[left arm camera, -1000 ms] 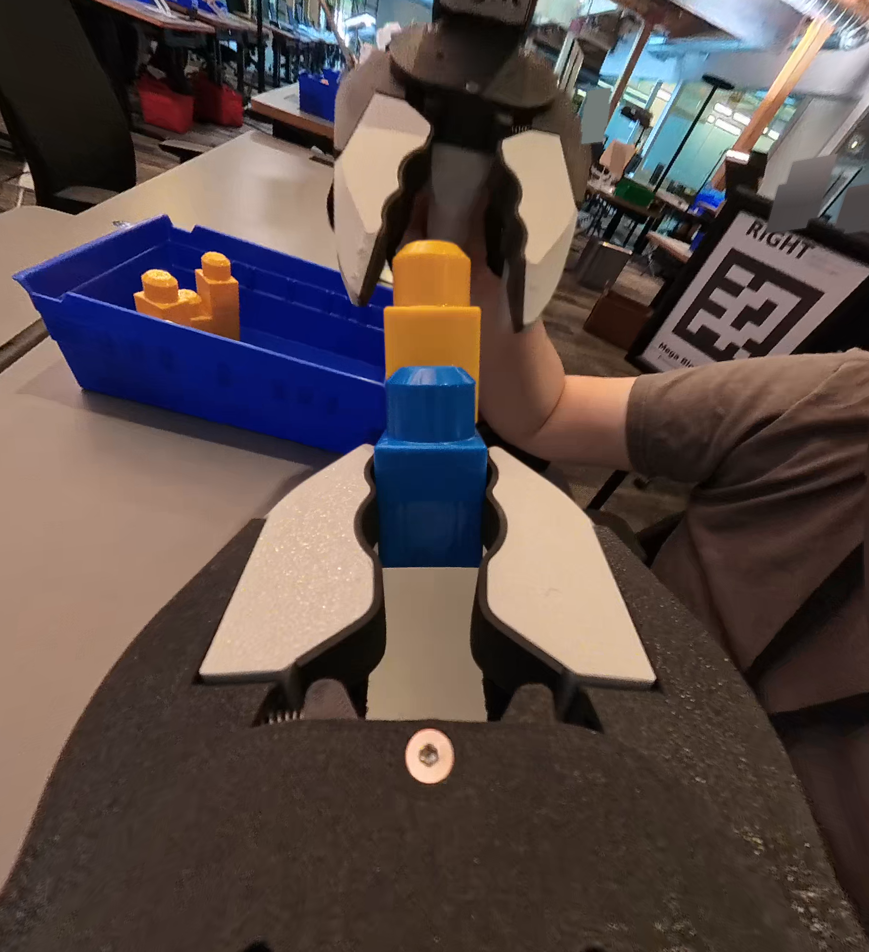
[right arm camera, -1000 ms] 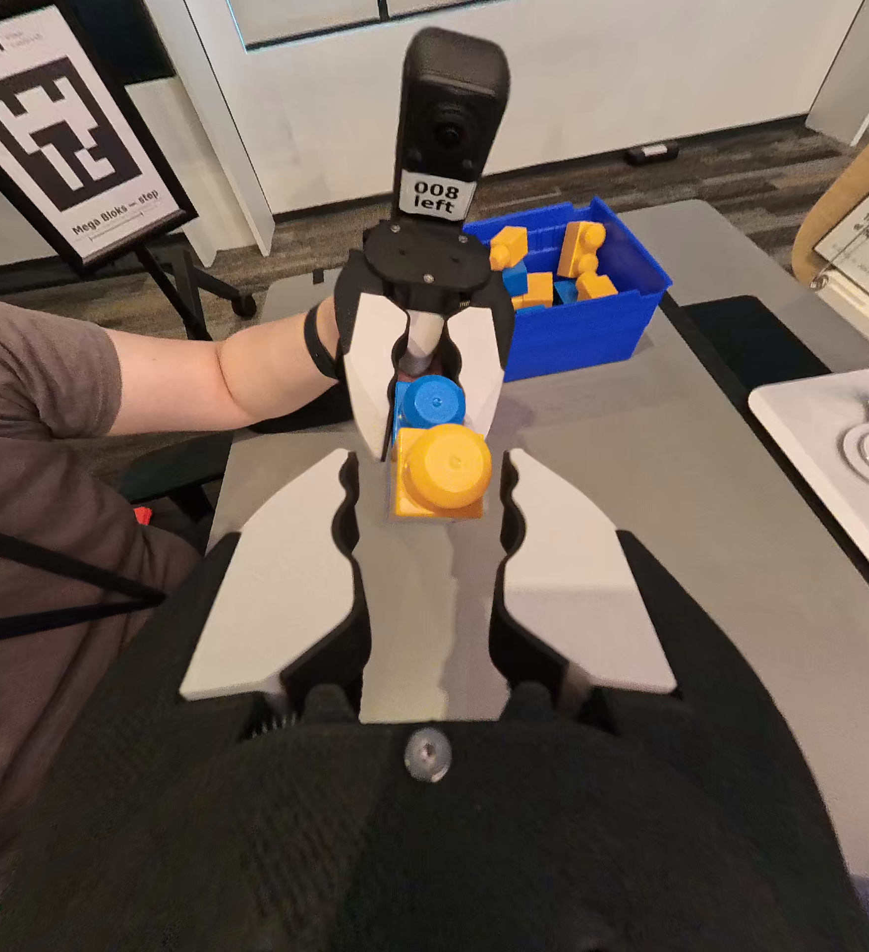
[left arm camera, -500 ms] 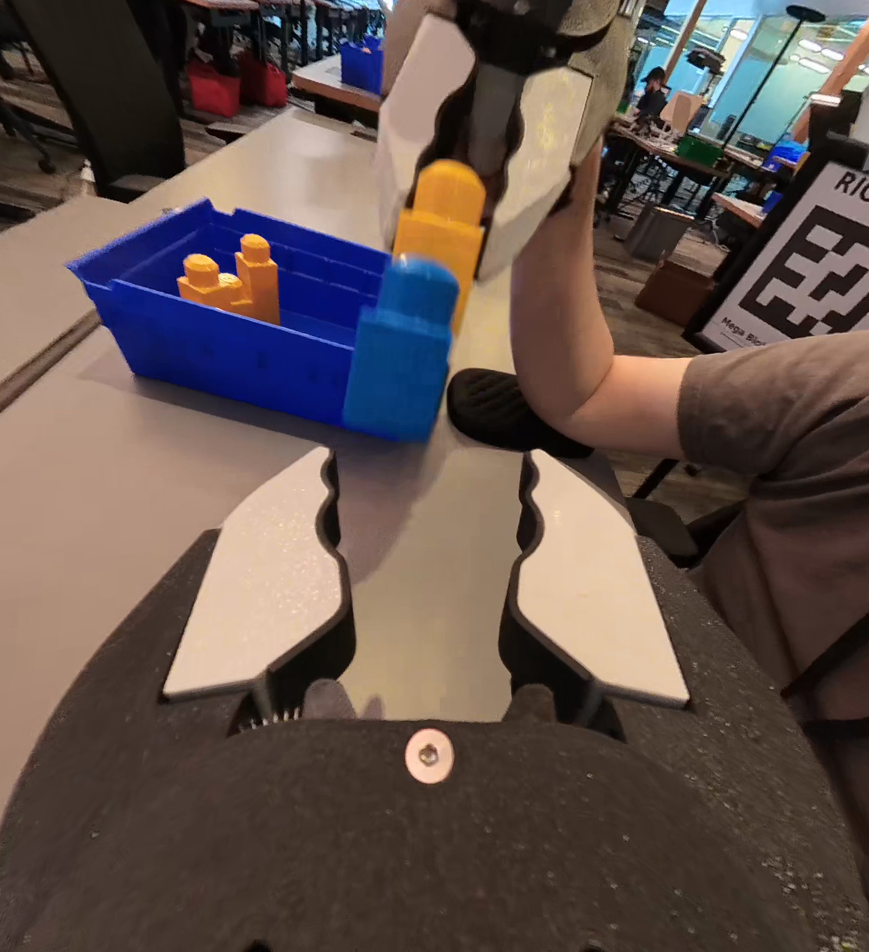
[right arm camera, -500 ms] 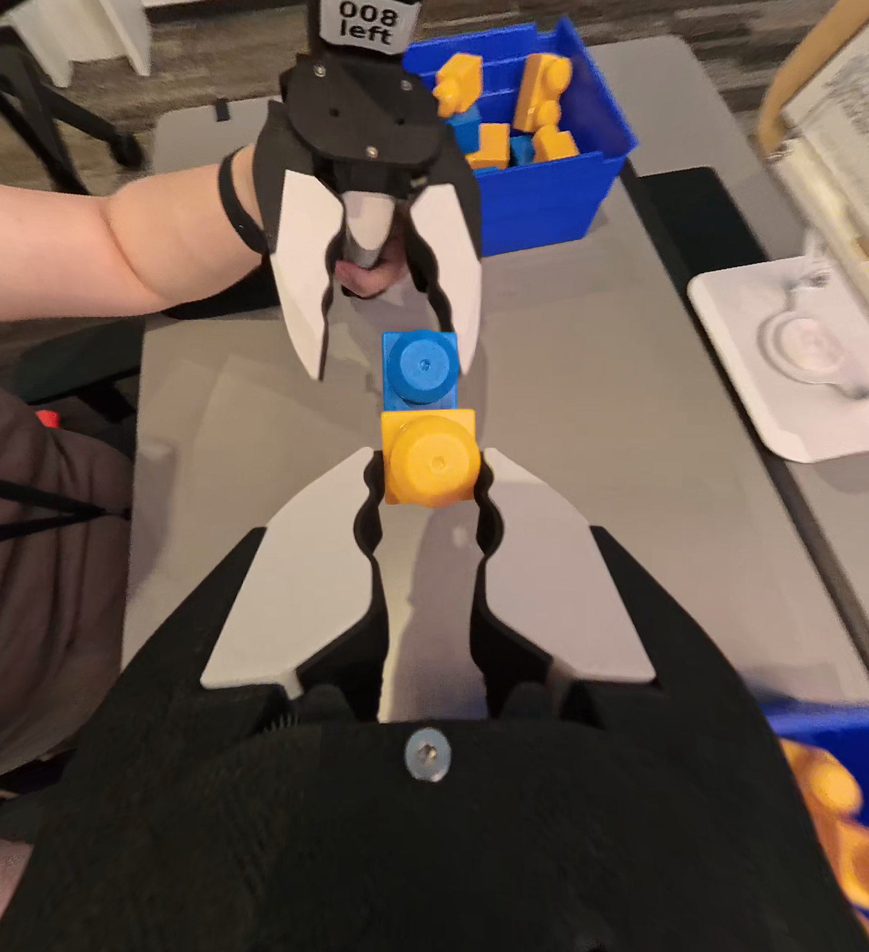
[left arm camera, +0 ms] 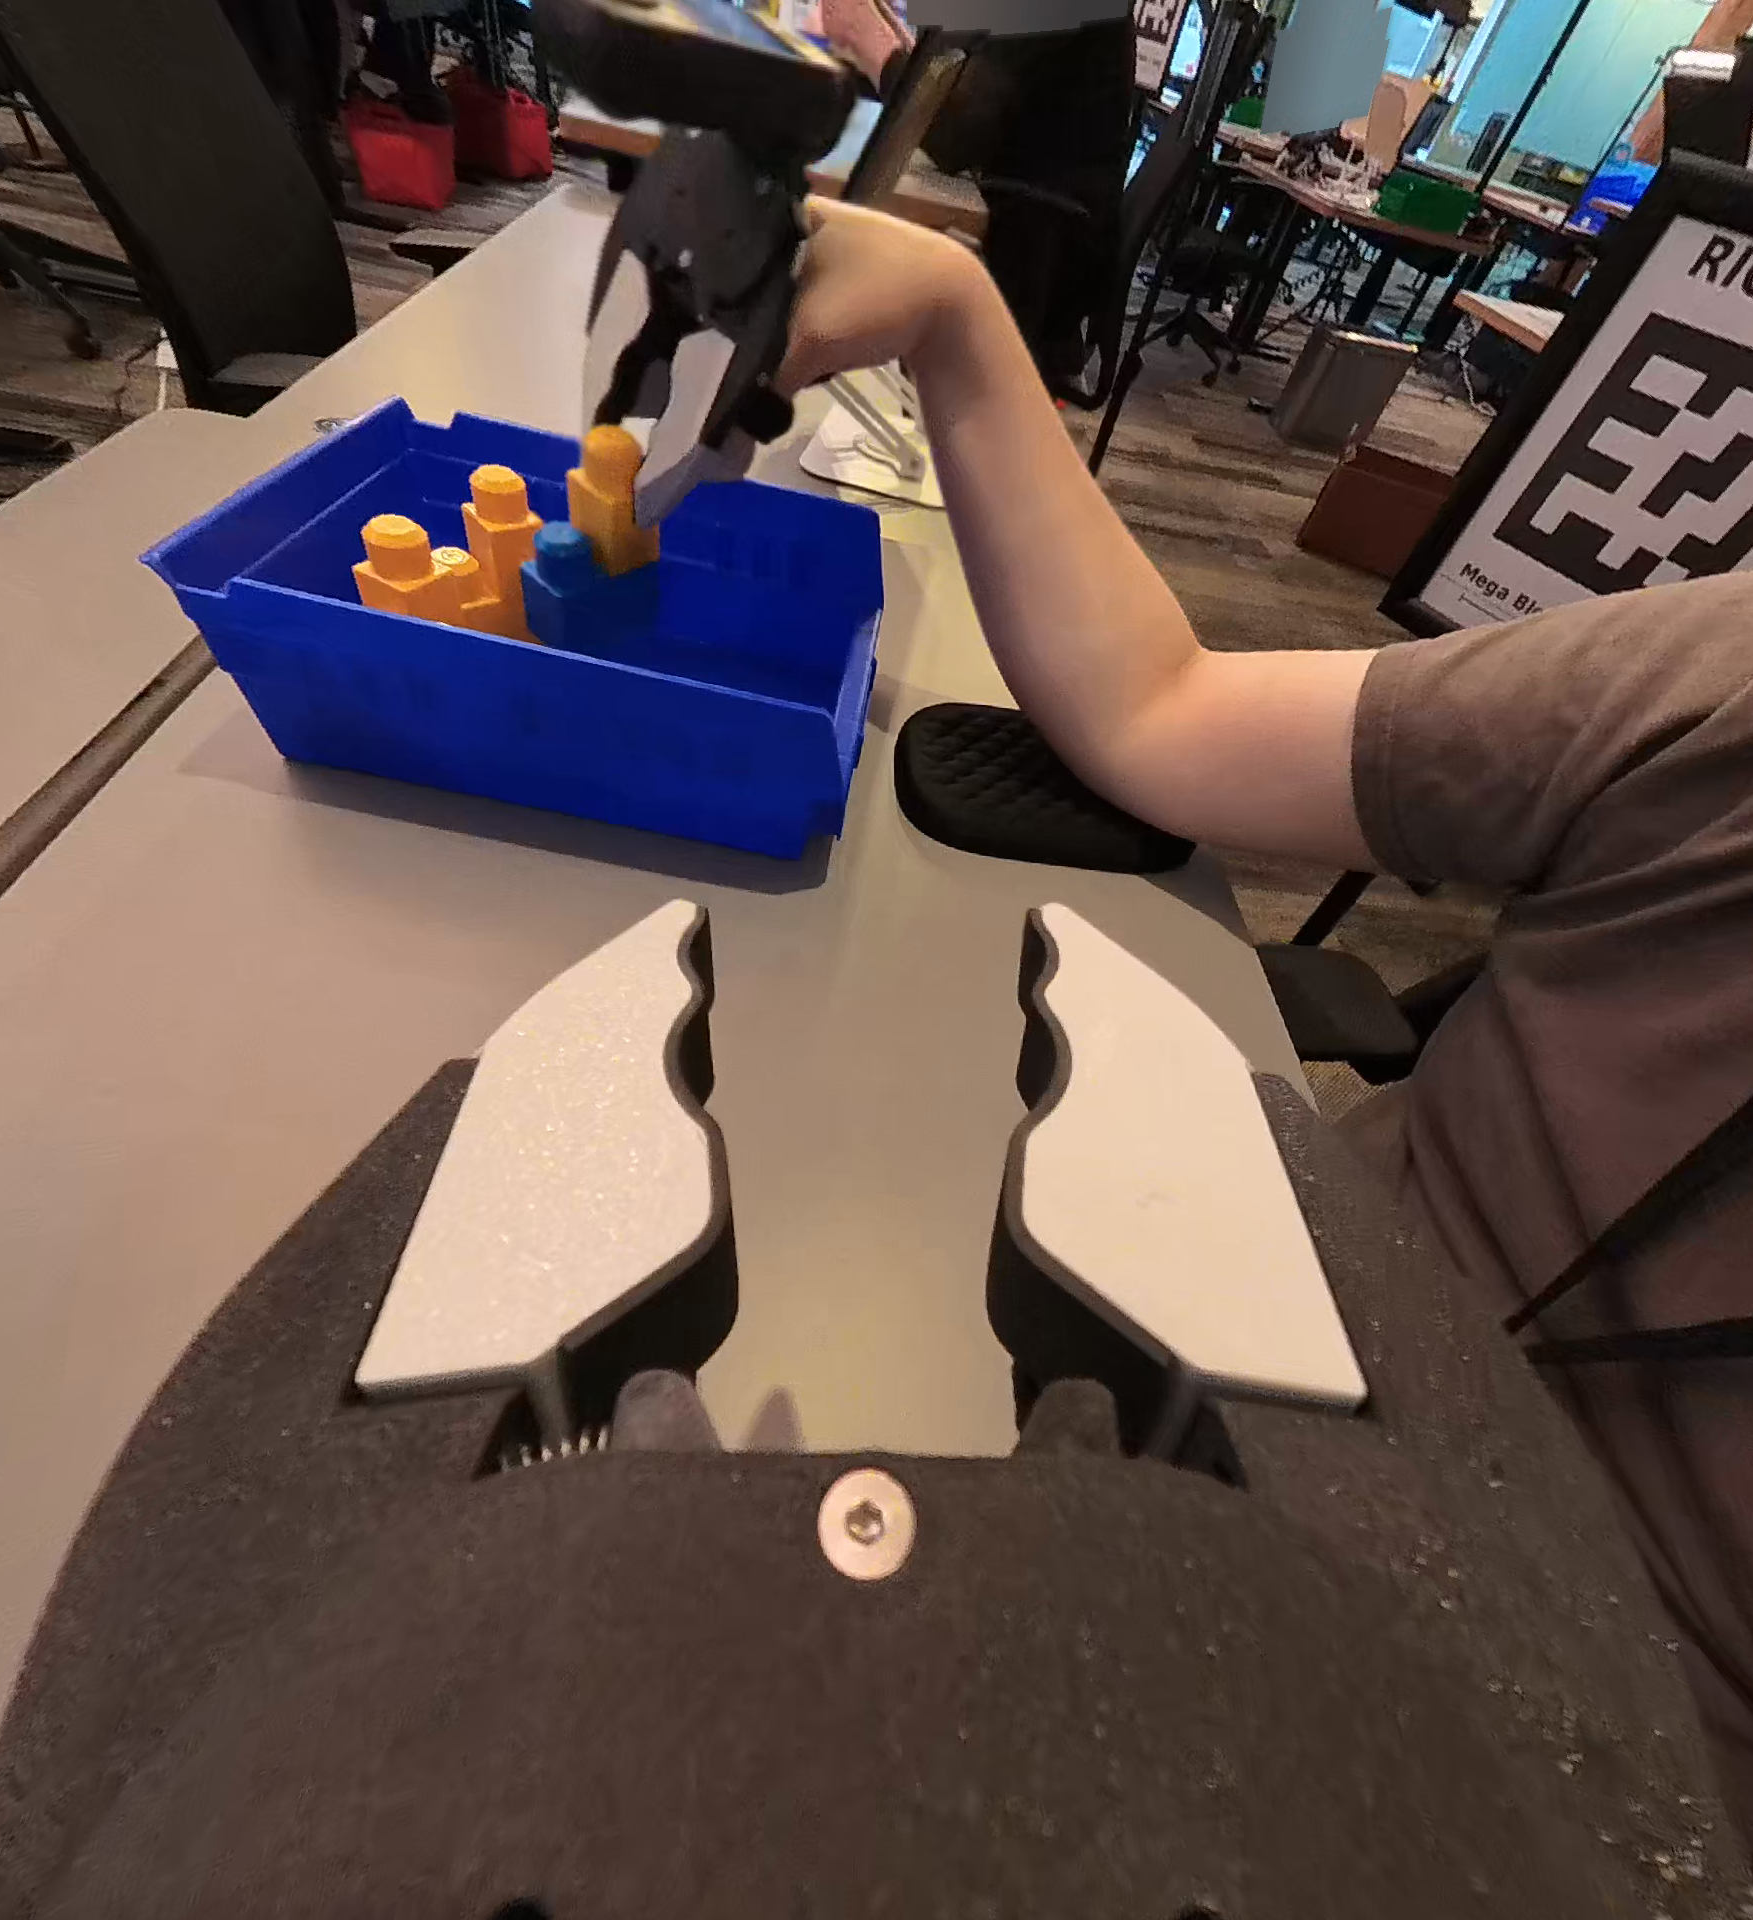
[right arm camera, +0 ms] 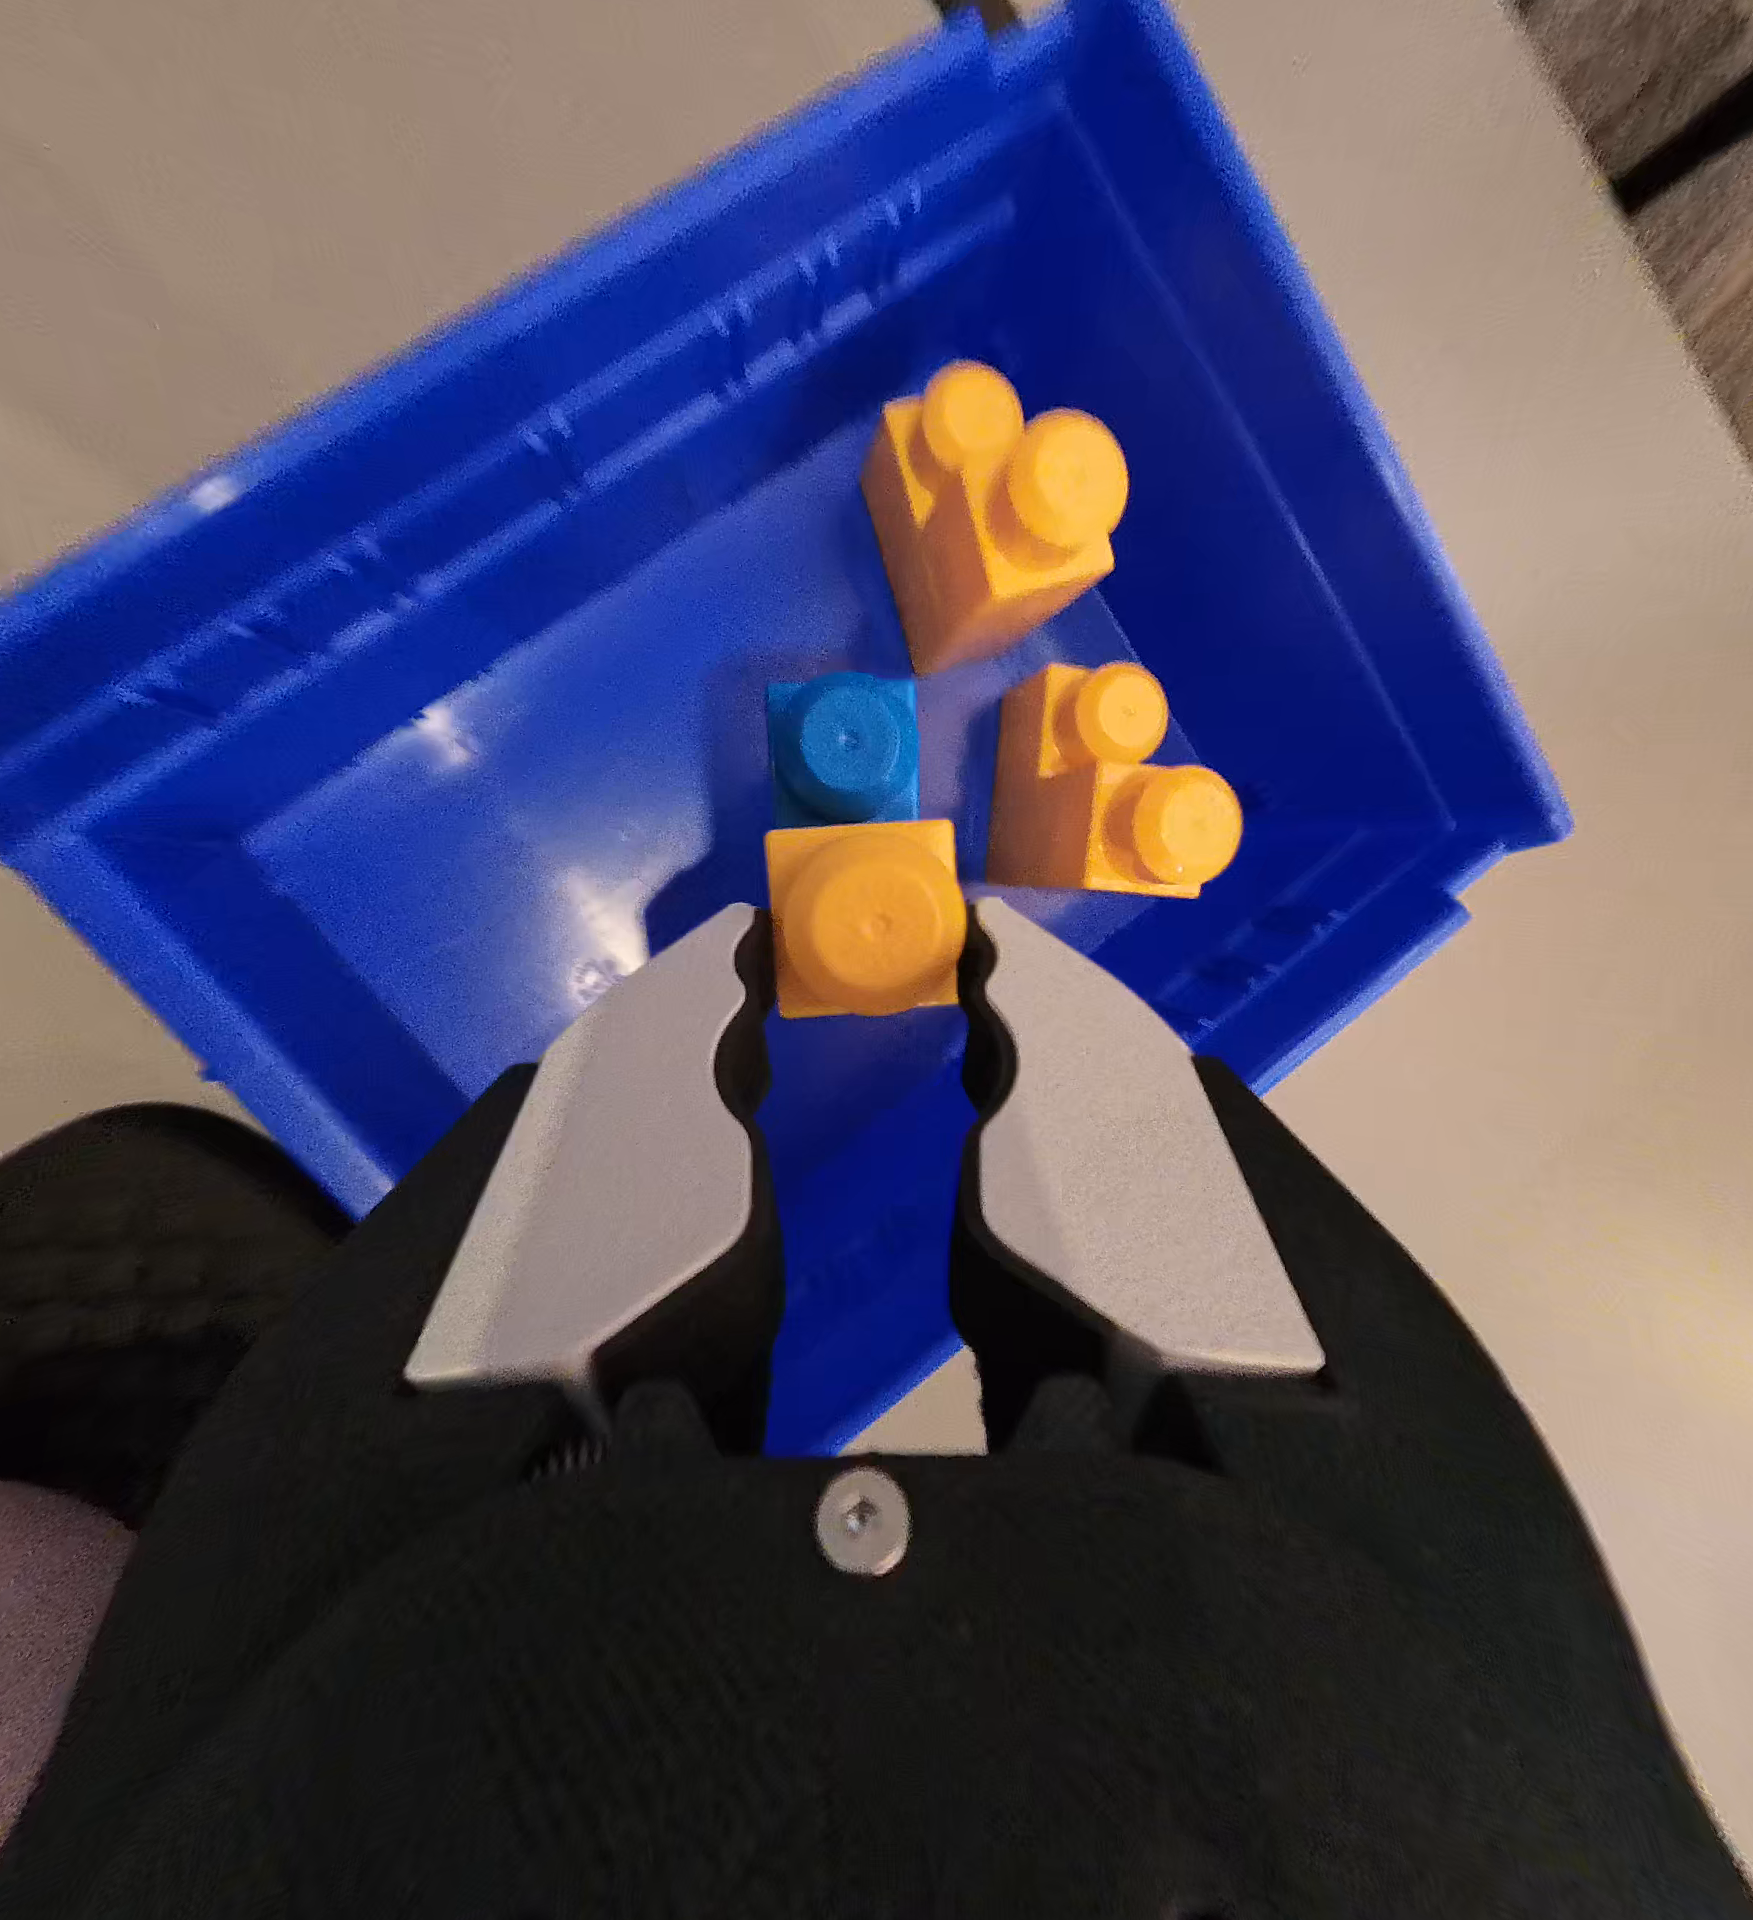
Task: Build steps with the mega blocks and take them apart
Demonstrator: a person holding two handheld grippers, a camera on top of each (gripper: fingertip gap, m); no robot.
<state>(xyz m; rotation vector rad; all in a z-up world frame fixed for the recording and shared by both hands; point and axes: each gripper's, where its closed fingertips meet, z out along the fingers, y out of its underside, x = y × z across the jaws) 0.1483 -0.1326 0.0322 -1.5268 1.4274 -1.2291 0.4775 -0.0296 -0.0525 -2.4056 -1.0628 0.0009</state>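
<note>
My right gripper (right arm camera: 864, 914) is shut on the yellow block (right arm camera: 864, 914) of a two-block step piece. A blue block (right arm camera: 844, 750) is joined to the yellow one on its far side. The gripper holds the piece inside the blue bin (right arm camera: 384, 582). Two orange step pieces (right arm camera: 997, 520) (right arm camera: 1111, 790) stand in the bin beside it. In the left wrist view the right gripper (left arm camera: 633, 457) reaches down into the bin (left arm camera: 539, 717) with the yellow block (left arm camera: 610, 499) and the blue block (left arm camera: 581, 592). My left gripper (left arm camera: 861, 925) is open and empty over the grey table (left arm camera: 228, 1039).
A black wrist pad (left arm camera: 1028, 790) lies right of the bin, under the person's forearm (left arm camera: 1059, 582). A sign stand with a black-and-white marker (left arm camera: 1661, 436) stands at the right, off the table. A white stand (left arm camera: 867, 457) sits behind the bin. Left tips to right tips: about 35 cm.
My left gripper let go of the blue block, opened and drew back. My right gripper closed on the yellow block and carried the joined pair into the blue bin.
</note>
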